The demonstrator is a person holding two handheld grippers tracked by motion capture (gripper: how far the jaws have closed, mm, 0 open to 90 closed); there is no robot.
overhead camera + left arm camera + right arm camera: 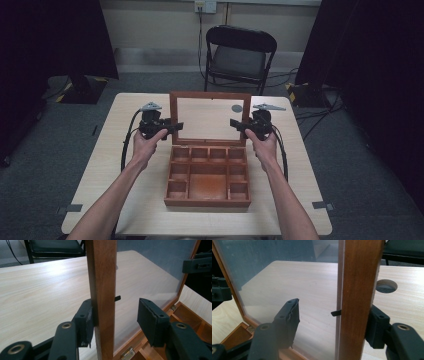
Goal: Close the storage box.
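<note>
Wooden lid [210,95] stands upright between both grippers: left gripper [170,127] straddles its left frame, right gripper [237,123] its right frame; each gripper's jaws stand apart, unclamped.

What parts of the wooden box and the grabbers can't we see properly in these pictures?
- Lid frame, left gripper view: its top and bottom run past the picture's edges.
- Box compartments, high view: too small to tell whether anything tiny lies inside.
- Left gripper and right gripper, high view: too small to tell whether the pads press on the lid.
- Box front wall, high view: seen from above, so any latch is hidden.
</note>
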